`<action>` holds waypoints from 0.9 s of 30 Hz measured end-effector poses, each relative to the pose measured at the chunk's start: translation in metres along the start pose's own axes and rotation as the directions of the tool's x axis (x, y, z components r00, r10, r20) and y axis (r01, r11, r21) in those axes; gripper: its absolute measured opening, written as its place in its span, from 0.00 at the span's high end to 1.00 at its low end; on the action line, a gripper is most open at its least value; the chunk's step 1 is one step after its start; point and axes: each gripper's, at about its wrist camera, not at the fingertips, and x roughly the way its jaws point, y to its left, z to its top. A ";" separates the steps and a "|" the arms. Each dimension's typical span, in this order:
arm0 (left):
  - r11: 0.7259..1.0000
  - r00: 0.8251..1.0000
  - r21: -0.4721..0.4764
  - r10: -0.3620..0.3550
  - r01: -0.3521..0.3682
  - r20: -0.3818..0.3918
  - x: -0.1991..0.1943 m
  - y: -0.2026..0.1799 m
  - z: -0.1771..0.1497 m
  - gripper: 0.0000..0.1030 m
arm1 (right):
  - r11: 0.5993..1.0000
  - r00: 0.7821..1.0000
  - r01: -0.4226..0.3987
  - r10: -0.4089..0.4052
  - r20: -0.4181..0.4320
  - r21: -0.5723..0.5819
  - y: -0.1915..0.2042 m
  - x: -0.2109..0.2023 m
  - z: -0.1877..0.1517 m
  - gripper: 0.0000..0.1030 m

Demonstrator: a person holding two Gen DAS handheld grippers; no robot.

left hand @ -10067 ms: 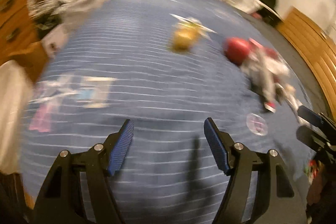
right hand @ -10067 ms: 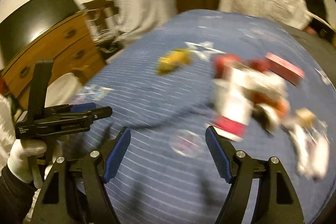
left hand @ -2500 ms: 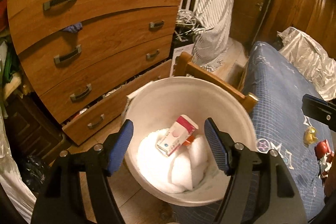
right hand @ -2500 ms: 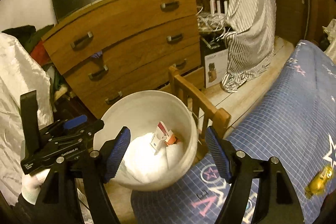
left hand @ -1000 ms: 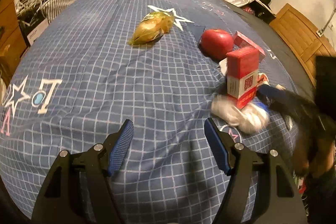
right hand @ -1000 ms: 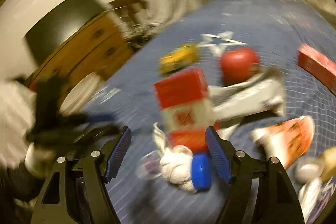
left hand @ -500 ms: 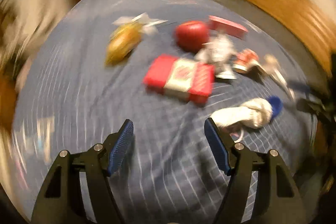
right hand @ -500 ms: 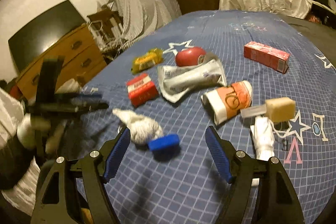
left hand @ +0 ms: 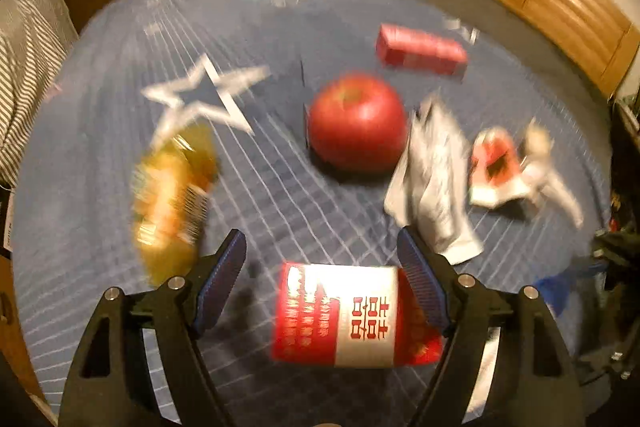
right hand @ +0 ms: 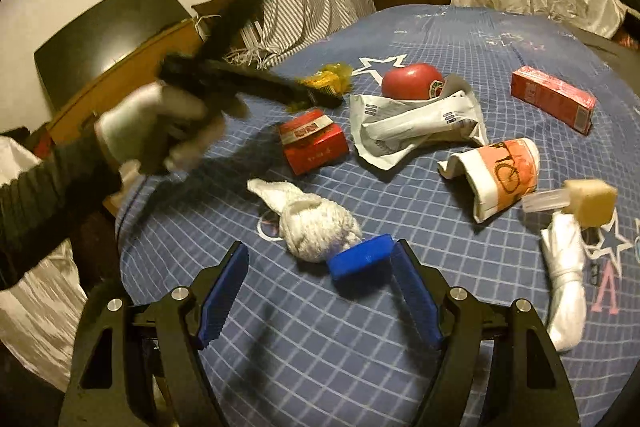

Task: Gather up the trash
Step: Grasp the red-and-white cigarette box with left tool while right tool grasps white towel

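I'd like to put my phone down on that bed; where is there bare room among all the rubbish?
Bare blanket lies near the camera, below the blue cap, and far off beyond the apple and the long red box. The middle is crowded: wrapper, cup, small red box, rag.

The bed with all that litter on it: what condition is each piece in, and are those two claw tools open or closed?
Left gripper: jaws opening, red-and-white box between them.
Right gripper: open, holding nothing.
Red-and-white box: lying flat.
Apple: whole.
Paper cup: crushed, on its side.
White wrapper: crumpled.
Tissue wad: balled up.
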 end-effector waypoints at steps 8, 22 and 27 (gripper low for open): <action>0.975 0.975 -0.151 -0.183 0.163 -0.128 -0.028 0.007 -0.074 0.27 | 0.999 0.999 0.042 -0.042 0.003 0.013 -0.007 -0.014 -0.014 0.27; 0.993 1.000 -0.116 0.011 -0.009 0.024 -0.108 0.001 -0.159 0.19 | 0.998 0.998 0.055 -0.055 0.035 -0.010 0.002 -0.035 -0.029 0.24; 0.999 0.998 -0.042 0.028 -0.031 -0.062 -0.109 0.007 -0.161 0.14 | 0.998 0.998 0.062 -0.061 0.032 -0.024 0.010 -0.038 -0.033 0.22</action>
